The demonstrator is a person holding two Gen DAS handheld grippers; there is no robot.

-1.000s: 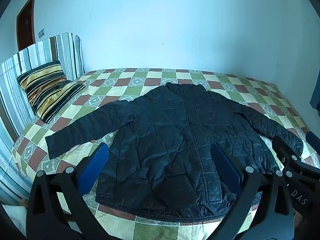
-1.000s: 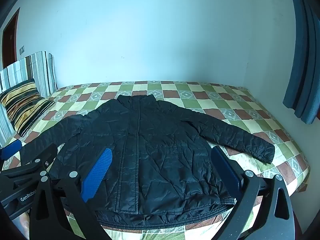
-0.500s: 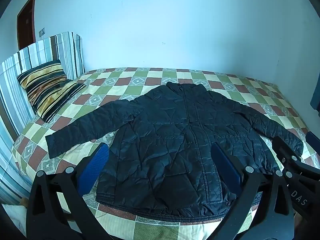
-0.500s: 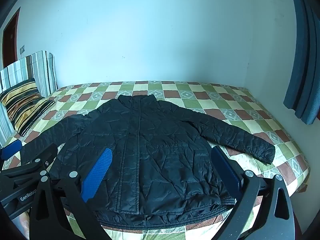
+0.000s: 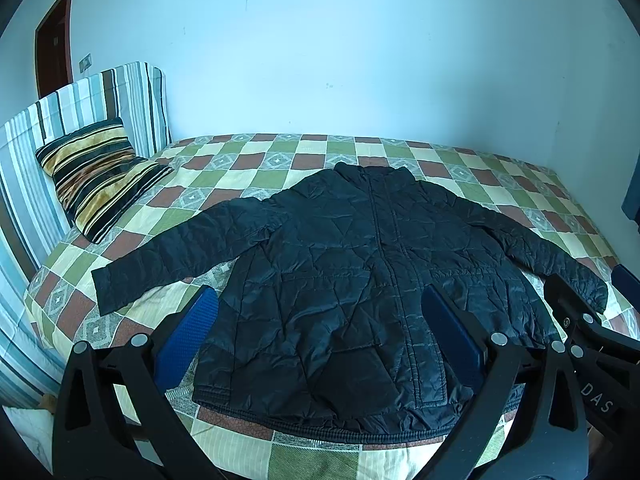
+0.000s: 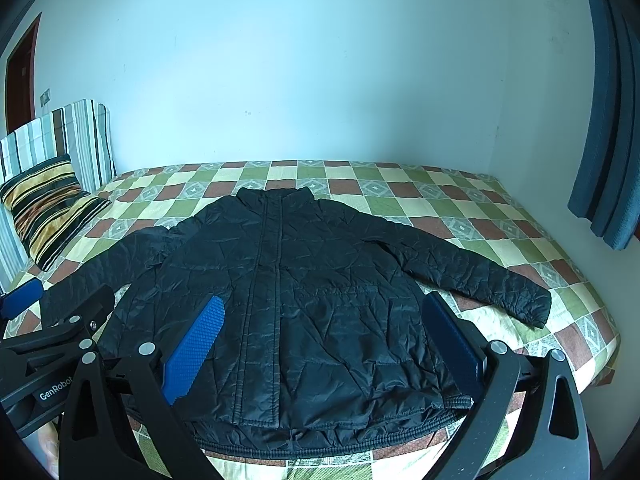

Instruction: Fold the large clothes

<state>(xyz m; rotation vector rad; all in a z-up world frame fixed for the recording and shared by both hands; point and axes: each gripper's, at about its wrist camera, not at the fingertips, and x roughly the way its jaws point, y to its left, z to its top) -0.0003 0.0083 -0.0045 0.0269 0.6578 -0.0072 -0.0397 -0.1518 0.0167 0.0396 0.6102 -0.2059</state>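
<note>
A black quilted jacket is lying face up and zipped on a checked bedspread, collar toward the far wall and hem toward the near edge of the bed, both sleeves stretched out to the sides, as a person is holding two grippers above its lower edge. The left gripper is hovering over the hem with its jaws spread wide and gripping nothing; the right gripper is doing the same just beside it, its blue pads wide apart and empty, neither one touching the fabric. Judging by how the garment lies, folding is not yet underway: no sleeve is turned in, no side is doubled over, and the body is spread at full width with only light creases. All of the work appears to be ahead, likely bringing each sleeve across the chest and then folding the body. A striped pillow is resting against a striped headboard at the left, well apart from the jacket, and a blue curtain is hanging at the right.
</note>
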